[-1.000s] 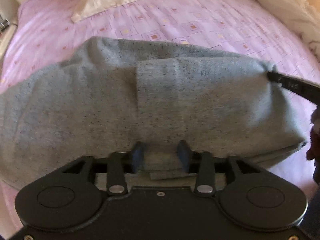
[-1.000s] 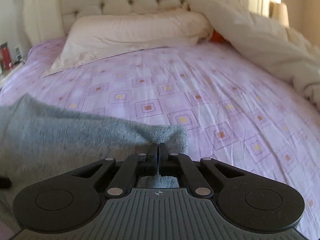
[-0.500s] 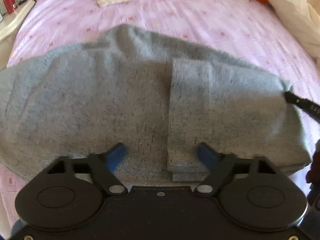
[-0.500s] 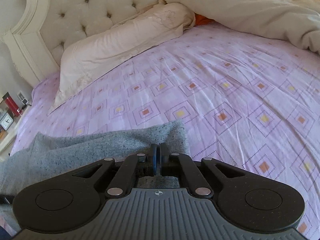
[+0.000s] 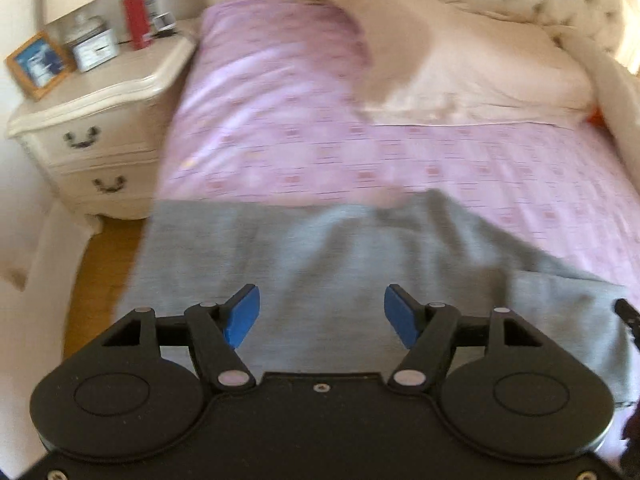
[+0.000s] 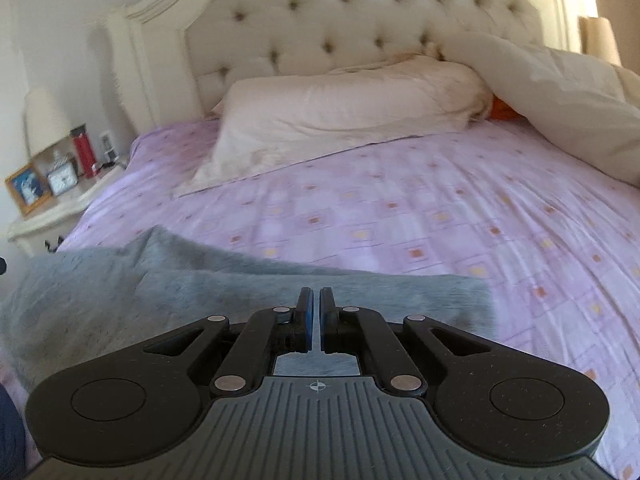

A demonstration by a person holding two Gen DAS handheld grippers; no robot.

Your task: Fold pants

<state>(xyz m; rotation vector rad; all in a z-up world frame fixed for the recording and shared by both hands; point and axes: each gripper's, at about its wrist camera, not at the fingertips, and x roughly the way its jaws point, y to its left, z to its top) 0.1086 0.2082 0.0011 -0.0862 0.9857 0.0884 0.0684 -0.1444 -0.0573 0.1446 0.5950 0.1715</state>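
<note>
The grey pants (image 5: 360, 264) lie folded on the pink patterned bed sheet (image 5: 320, 140), at the near edge of the bed. My left gripper (image 5: 322, 316) is open wide and empty, above the pants. In the right wrist view the pants (image 6: 240, 284) spread to the left and under my right gripper (image 6: 315, 312). Its blue pads stand nearly together with a thin gap, and no cloth shows between them. The tip of the right gripper shows at the right edge of the left wrist view (image 5: 626, 312).
A cream pillow (image 6: 340, 120) and a tufted headboard (image 6: 360, 20) are at the far end. A cream duvet (image 6: 580, 112) is piled at the right. A white nightstand (image 5: 92, 120) with a red bottle (image 5: 134, 14), clock and photo frame stands left of the bed.
My left gripper let go of the pants, opened wide and lifted back. My right gripper released the pants corner and its pads parted slightly. Both views tilted up toward the headboard.
</note>
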